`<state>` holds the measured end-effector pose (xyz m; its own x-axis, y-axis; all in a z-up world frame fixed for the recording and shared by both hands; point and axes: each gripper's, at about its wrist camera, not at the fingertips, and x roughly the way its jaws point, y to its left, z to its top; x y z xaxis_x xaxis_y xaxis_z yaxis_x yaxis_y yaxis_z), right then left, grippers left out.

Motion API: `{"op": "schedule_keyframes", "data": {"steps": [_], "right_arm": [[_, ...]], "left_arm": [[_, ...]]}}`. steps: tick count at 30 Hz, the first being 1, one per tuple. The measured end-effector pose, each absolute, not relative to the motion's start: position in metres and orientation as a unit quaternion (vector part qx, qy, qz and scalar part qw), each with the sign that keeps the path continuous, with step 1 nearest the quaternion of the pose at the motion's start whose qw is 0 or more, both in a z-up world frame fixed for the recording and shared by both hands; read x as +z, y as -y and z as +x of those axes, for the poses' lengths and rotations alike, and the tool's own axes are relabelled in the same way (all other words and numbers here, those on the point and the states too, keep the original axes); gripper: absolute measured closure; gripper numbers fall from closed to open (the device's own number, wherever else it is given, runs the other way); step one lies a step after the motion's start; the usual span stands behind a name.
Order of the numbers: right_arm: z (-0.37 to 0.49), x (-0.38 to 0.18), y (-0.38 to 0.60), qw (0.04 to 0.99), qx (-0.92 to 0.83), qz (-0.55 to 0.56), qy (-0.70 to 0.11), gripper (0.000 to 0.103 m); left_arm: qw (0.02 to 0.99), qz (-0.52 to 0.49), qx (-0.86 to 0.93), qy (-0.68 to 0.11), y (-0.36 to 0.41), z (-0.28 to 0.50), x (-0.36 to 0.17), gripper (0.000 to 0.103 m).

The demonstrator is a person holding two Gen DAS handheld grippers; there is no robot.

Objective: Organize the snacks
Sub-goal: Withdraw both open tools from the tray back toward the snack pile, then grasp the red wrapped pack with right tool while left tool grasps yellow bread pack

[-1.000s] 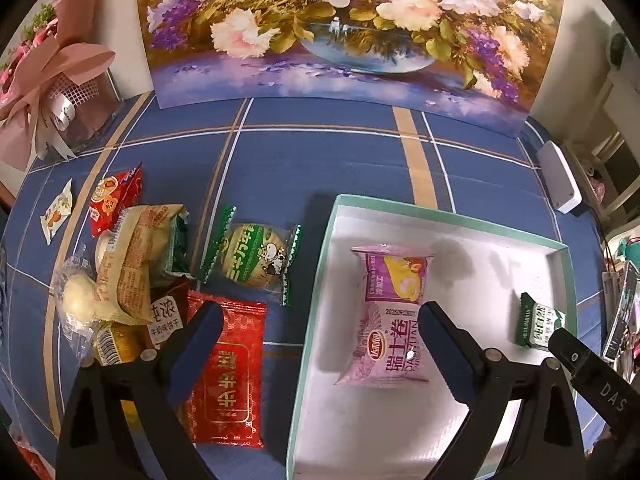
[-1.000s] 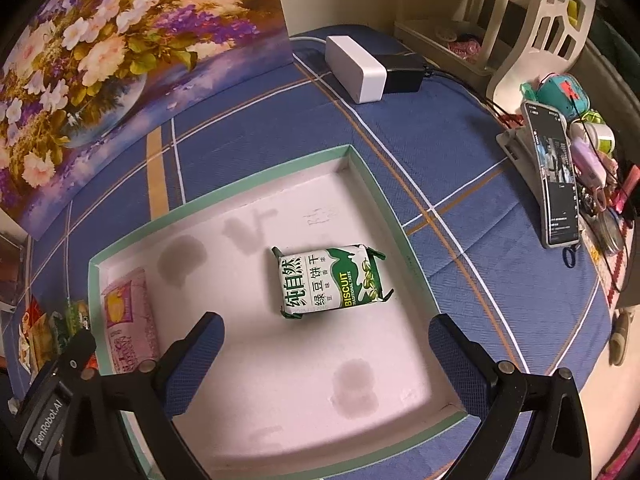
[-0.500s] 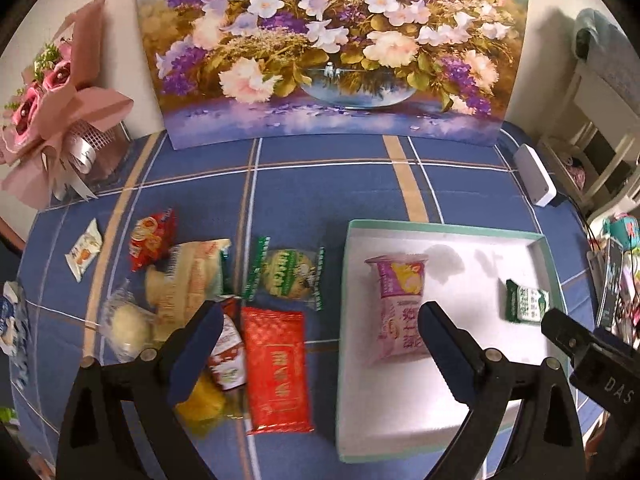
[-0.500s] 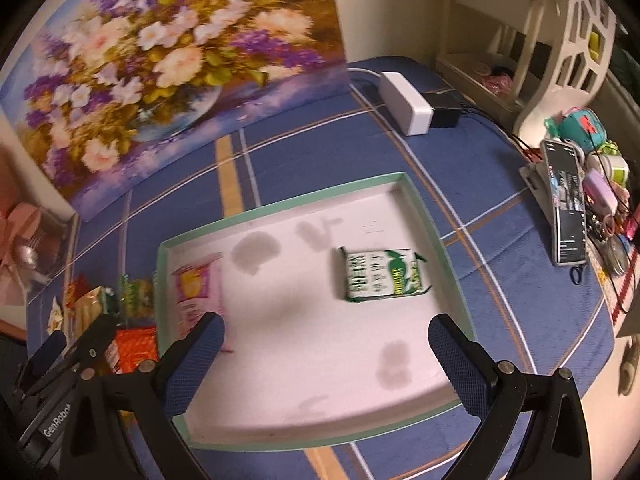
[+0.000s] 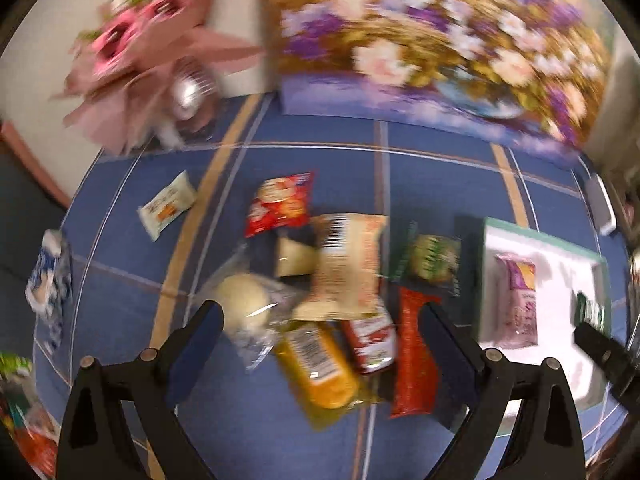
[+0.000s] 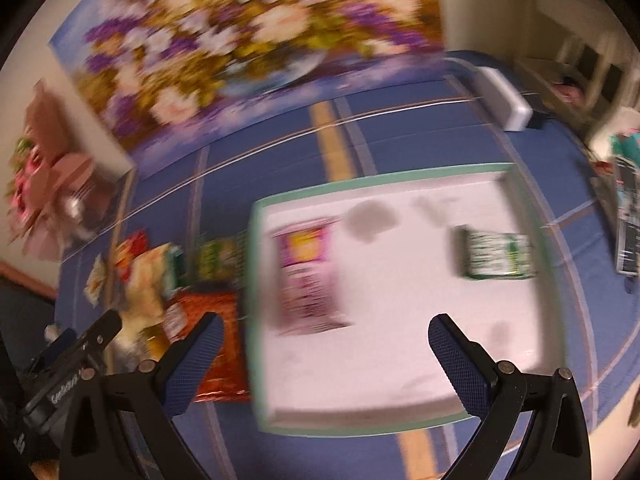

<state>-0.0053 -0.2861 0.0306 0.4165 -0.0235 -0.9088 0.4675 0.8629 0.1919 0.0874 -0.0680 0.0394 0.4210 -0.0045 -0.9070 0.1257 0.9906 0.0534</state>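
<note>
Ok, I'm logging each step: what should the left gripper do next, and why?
Probably lower the open left gripper onto the yellow packet, which lies nearest between its fingers. Only the pink packet and green biscuit pack lie in the tray; the rest lie outside.

Black frames, blue textured fingers [image 6: 456, 360]

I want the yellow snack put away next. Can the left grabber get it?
Probably yes. The left gripper is open and empty, and the yellow snack lies between its fingers on top of the pile, uncovered, though a red packet crowds its side.
</note>
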Motion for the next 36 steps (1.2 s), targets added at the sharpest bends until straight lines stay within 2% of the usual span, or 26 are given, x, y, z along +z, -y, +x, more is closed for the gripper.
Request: {"op": "schedule_keyframes", "data": {"steps": [13,16,24,27,29,31,33,36], "right_arm": [[0.028,0.001,0.2,0.806,-0.055,0.187,-0.559,0.001],[0.033,-0.012,0.194,0.799,-0.047,0.182,-0.572,0.011],[0.039,-0.028,0.188,0.79,-0.026,0.189,-0.583,0.025],[0.041,-0.031,0.185,0.788,-0.02,0.188,-0.586,0.04],[0.043,-0.033,0.183,0.786,-0.018,0.185,-0.59,0.041],[0.043,-0.035,0.182,0.784,-0.015,0.185,-0.592,0.041],[0.044,-0.038,0.178,0.783,-0.012,0.178,-0.595,0.041],[0.047,-0.043,0.173,0.781,-0.005,0.171,-0.6,0.044]], "left_arm": [[0.828,-0.07,0.032,-0.555,-0.015,0.084,0.025,0.005],[0.818,-0.092,0.032,-0.566,-0.019,0.085,0.014,0.005],[0.789,-0.109,-0.016,-0.605,0.009,0.091,-0.019,0.005],[0.775,-0.118,-0.024,-0.62,0.016,0.092,-0.033,0.006],[0.765,-0.134,-0.026,-0.63,0.016,0.092,-0.042,0.007],[0.755,-0.151,-0.028,-0.637,0.014,0.092,-0.049,0.009],[0.749,-0.16,-0.03,-0.642,0.013,0.091,-0.054,0.022],[0.738,-0.178,-0.037,-0.65,0.011,0.089,-0.062,0.035]]}}
